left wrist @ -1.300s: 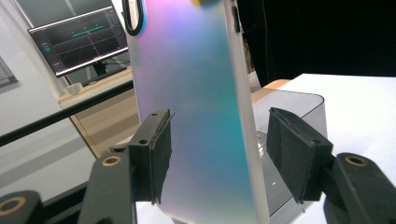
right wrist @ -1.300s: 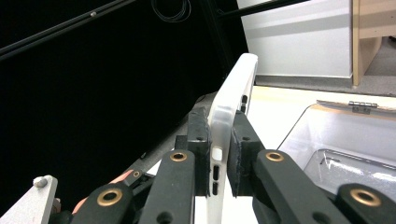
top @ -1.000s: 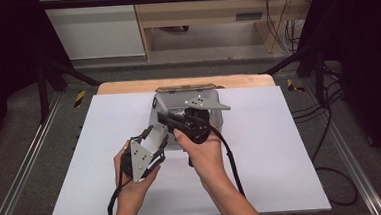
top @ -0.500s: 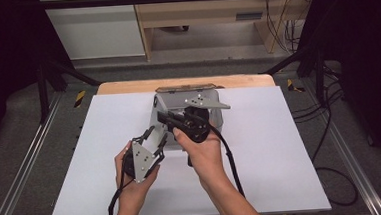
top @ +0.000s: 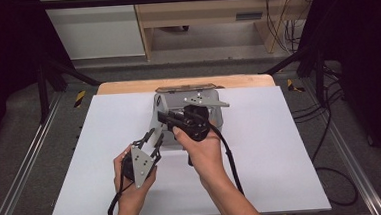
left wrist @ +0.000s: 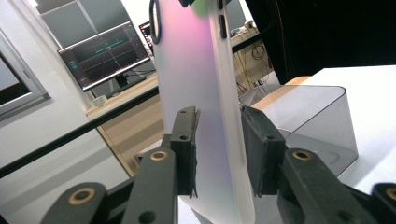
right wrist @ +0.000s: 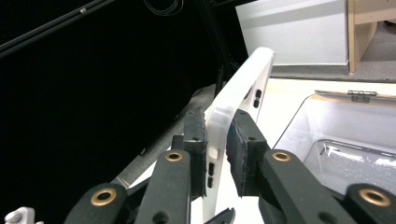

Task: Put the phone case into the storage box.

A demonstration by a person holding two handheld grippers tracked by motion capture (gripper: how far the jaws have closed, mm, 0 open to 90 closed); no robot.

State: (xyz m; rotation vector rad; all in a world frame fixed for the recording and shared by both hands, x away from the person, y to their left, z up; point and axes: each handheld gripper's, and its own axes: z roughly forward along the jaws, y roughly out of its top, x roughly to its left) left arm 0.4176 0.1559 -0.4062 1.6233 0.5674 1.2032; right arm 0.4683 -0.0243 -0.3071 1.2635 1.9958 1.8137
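Both claws grip one thing: a frosted translucent phone case, held in the air over a clear plastic box that sits at the centre of the white table.

Left claw: in the left gripper view its jaws are closed on the lower part of the case, one pad on each broad face. The case runs up from the jaws to the top edge of that frame, leaning slightly right, so its long axis follows the line of the jaws. In the high view this left claw sits left of centre, just beside the near left corner of the box.

Right claw: in the right gripper view its jaws are pinched on the thin side wall of the case, near the button cut-outs, and the case rises away to the upper right of that frame. In the high view the right claw lies just above the left one, over the left rim of the box.

Governing relation: the open box lies to the right of the case in the right gripper view, and to the lower right behind it in the left gripper view, box. The right claw is the nearer to the box opening. Judgement: the case stands nearly on end, so setting it into the box would call for tipping its long axis down toward the box floor while one claw lets go.
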